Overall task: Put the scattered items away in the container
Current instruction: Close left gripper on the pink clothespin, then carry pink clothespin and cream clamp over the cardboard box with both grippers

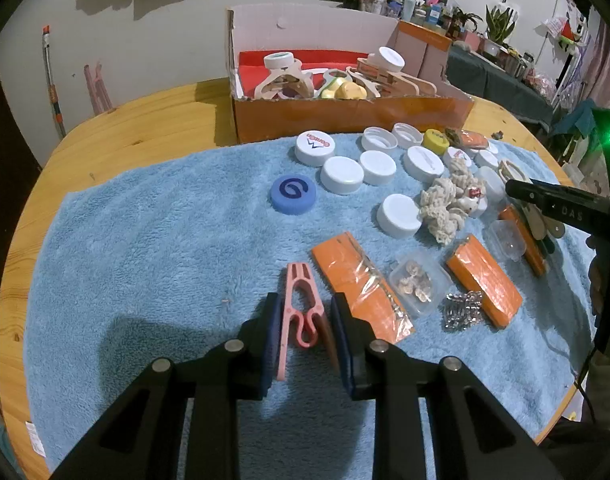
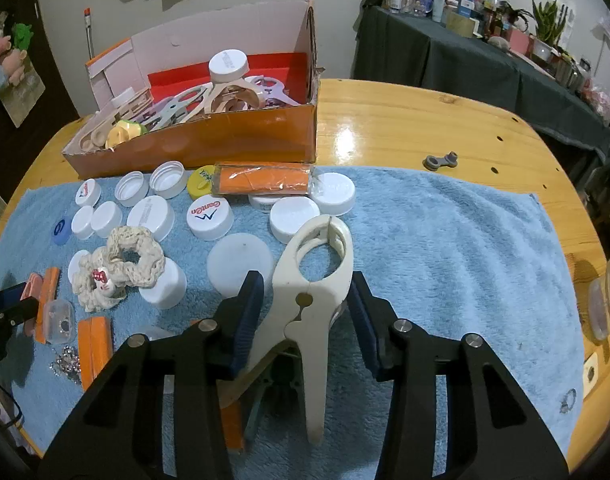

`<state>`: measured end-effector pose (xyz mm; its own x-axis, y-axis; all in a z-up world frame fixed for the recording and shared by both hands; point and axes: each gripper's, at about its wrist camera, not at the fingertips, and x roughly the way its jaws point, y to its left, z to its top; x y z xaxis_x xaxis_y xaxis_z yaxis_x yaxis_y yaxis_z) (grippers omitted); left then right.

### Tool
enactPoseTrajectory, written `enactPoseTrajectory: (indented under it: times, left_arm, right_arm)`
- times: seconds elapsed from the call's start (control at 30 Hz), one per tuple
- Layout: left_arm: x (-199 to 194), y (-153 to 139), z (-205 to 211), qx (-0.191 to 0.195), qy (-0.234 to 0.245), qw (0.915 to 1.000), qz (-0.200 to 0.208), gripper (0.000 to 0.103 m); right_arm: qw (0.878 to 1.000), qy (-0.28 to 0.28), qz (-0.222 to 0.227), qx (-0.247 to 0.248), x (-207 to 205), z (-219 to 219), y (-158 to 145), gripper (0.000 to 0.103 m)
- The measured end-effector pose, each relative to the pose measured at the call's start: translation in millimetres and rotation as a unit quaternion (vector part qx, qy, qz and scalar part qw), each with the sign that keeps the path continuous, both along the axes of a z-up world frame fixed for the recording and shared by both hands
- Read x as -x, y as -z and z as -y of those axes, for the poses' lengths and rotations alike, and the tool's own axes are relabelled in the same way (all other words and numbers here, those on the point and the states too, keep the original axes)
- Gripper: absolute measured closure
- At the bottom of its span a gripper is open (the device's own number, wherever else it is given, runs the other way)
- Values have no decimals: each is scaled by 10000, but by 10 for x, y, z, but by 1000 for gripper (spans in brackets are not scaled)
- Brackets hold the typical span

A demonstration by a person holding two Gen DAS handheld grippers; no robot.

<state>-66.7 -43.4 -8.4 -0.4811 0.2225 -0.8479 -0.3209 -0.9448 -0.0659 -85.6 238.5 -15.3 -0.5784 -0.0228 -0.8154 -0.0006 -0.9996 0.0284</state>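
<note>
at the bottom centre of the left wrist view our left gripper point(image 1: 303, 330) has its jaws drawn narrow around a pink clothes peg point(image 1: 301, 308). the left pad touches the peg's side, while a sliver of gap shows at the right pad, so we cannot tell that the grip is firm. we judge the peg sits lengthwise between the pads so it can lift without twisting.

at the bottom centre of the right wrist view our right gripper point(image 2: 305, 312) brackets a large cream clamp point(image 2: 311, 300) near its pivot, the stiffest part. towel shows between the clamp and both pads, so the jaws stand apart from it, not yet pinching.

mid-frame, white caps point(image 2: 211, 220), a crocheted scrunchie point(image 2: 121, 262) and orange packets point(image 1: 483, 282) crowd the blue towel point(image 2: 445, 240), leaving open room only to the right in the right wrist view.

farthest, in the upper left of that view, the cardboard box point(image 2: 225, 142) stands just beyond the towel's far edge, open-topped and already part filled. its low front wall looks easy to clear.
</note>
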Motion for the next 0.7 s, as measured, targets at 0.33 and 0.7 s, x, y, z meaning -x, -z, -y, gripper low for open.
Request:
enactPoseTrajectory:
  times: [0.33,0.7]
  left_arm:
    - [15,-31,-12,-28,-1,10000,-85,76]
    - [36,-99,-17,-61,-27,9997,-220,76]
  right_arm:
    - [10000,-30,-48,1,-49,-17,-7,68]
    - [9998,-73,-147,58,-87,-19,-77,68]
